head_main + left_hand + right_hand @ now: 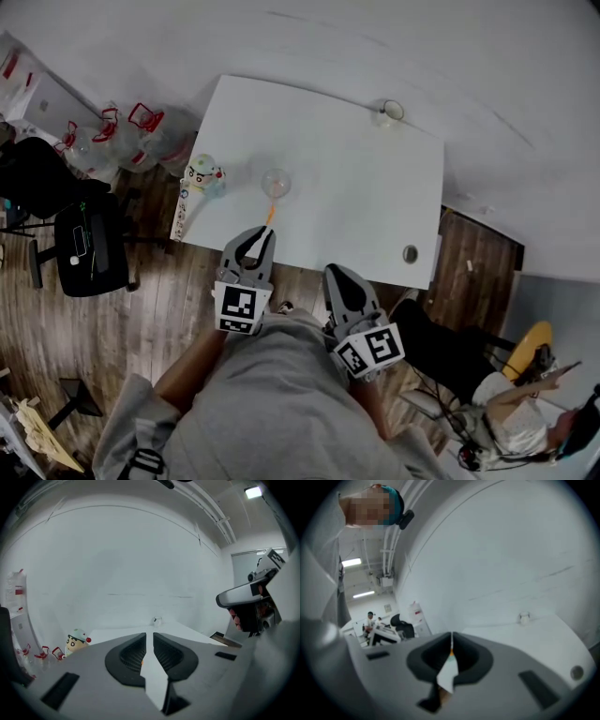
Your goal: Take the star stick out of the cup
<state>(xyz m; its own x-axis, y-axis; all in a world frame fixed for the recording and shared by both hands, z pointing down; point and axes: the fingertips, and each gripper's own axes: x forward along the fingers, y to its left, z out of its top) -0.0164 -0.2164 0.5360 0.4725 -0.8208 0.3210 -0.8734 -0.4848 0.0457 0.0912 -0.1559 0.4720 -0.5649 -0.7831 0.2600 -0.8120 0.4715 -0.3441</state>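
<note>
Left gripper view: claw (149, 637) barely parted (slit)

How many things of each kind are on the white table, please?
Clear cups: 2
Cartoon figurine: 1
Orange stick: 1
Patterned strip at the table's edge: 1
Total: 5

Head view: above the person, faces steeply down; takes in the whole table (356, 187), the left gripper (262, 233) and the right gripper (338, 275).
Left gripper view: low, near the table's near edge, faces across it.
Right gripper view: likewise, alongside.
Shared: far glass (391, 112) (157, 620) (525, 618), all three views.
</note>
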